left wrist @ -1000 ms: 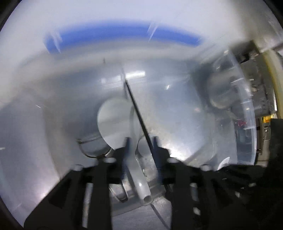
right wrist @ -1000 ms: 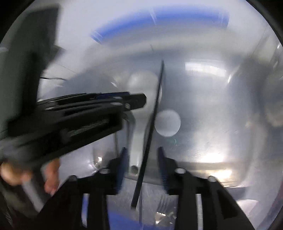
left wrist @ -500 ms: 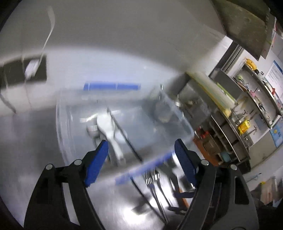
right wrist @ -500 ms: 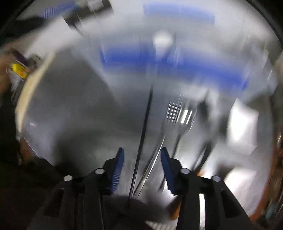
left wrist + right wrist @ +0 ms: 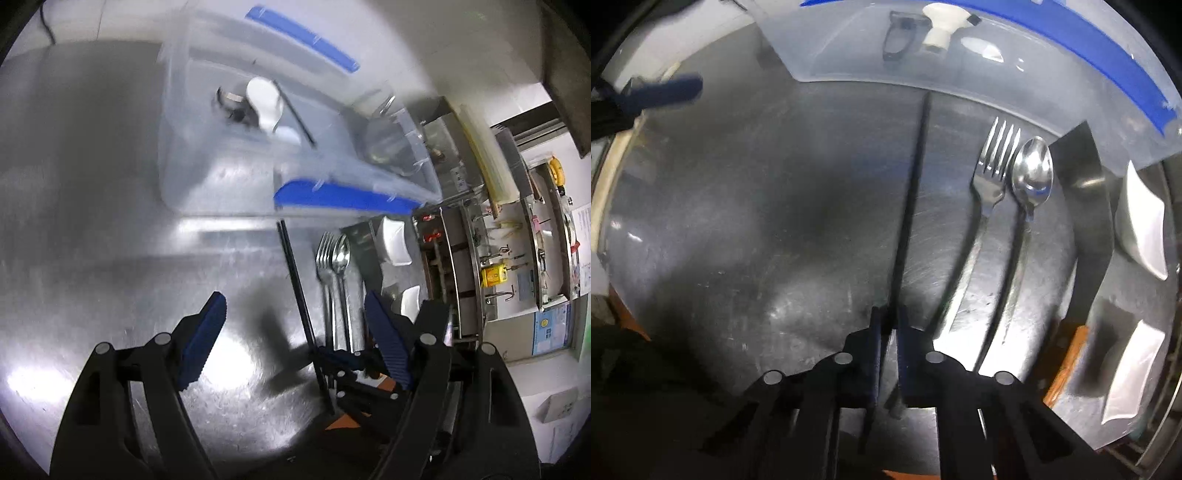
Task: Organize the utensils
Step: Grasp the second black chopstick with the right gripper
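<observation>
A black chopstick (image 5: 912,206) lies on the steel table, and my right gripper (image 5: 890,321) is closing tight on its near end, pads pressing it; that grip also shows in the left wrist view, right gripper (image 5: 332,363) on the chopstick (image 5: 295,273). Beside it lie a fork (image 5: 993,166) and a spoon (image 5: 1032,173). The clear bin (image 5: 192,177) with blue handles holds a white ceramic spoon (image 5: 264,103) and a second black chopstick (image 5: 299,122). My left gripper (image 5: 295,336) hangs open above the table in front of the bin, holding nothing.
White dishes (image 5: 1141,221) sit on a lower level past the table's right edge. Metal shelving with small items (image 5: 498,258) stands beyond them. A round clear container (image 5: 388,144) sits at the bin's far right. Bare steel lies left of the chopstick.
My left gripper opened, let go of the white spoon and pulled back out of the bin. My right gripper left the bin, dropped to the table and shut on the chopstick there.
</observation>
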`<state>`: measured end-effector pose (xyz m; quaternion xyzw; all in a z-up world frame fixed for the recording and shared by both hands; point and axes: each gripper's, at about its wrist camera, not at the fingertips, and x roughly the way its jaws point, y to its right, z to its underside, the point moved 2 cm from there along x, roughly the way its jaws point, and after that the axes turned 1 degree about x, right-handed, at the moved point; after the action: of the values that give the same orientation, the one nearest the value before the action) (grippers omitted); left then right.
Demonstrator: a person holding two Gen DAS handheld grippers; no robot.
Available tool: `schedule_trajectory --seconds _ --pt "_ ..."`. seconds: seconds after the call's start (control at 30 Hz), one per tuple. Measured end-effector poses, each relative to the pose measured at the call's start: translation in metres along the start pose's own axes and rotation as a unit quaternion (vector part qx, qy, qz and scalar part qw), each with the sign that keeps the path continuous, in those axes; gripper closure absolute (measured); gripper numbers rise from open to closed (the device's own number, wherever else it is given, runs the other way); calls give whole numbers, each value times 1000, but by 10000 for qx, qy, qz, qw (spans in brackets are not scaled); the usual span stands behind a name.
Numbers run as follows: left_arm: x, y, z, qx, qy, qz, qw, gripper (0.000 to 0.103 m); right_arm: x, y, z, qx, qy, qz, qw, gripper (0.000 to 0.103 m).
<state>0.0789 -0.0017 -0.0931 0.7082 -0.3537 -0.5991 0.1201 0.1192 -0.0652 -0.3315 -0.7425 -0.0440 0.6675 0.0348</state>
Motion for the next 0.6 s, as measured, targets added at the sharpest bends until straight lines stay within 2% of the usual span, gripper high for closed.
schedule_trajectory --seconds 0.07,0.13,0.2,0.3,0.43,0.5,0.57,0.6 --pt "13 -4 8 -92 -225 23 9997 29 -1 6 2 337 -46 -507 9981 96" --pt "27 -7 17 -245 -463 80 9986 29 -3 17 5 791 -104 -1194 9896 96" --pt "42 -7 26 -347 -725 163 9966 29 -8 26 8 1144 -148 -1879 9754 96" --pt "62 -8 37 -527 -1041 233 9929 29 -14 30 14 1416 -199 -2472 9584 96" --pt "91 -14 49 -924 -1503 407 9835 29 -15 28 20 1577 -310 -3040 9390 96" --pt "100 -14 53 -1033 -1626 478 9801 30 -13 27 25 1541 -342 -3091 9379 96" --pt "103 -13 55 -1080 -1649 496 9791 40 -8 23 25 1528 -381 -3115 9371 96" --pt "105 -13 57 -1082 -1670 483 9788 57 -5 20 27 1499 -425 -3133 9368 96"
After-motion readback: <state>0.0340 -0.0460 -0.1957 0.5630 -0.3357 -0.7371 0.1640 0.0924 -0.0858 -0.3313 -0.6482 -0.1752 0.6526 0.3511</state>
